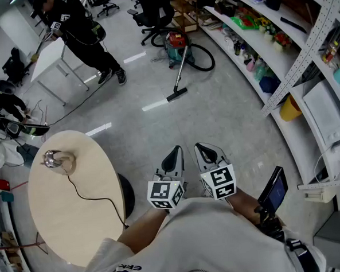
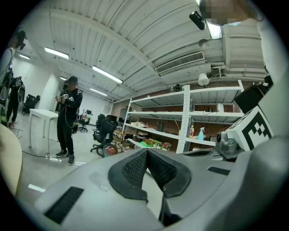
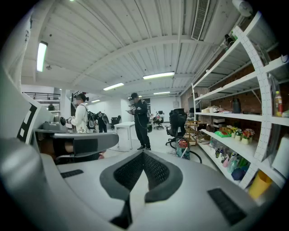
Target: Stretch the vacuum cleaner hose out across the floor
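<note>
We hold the left hand-held gripper (image 1: 172, 161) and the right hand-held gripper (image 1: 210, 154) side by side near our chest. Both have their jaws pressed together with nothing between them. Just left of the left one sits a round, pale surface (image 1: 60, 225). Well ahead of both, across grey floor (image 1: 215, 118), the vacuum cleaner (image 1: 177, 42) stands by the shelves (image 1: 299, 133), its black hose (image 1: 213, 58) looped beside it and its wand (image 1: 179, 74) slanting to the floor. Farther ahead to the left stands a person in black (image 1: 80, 29).
</note>
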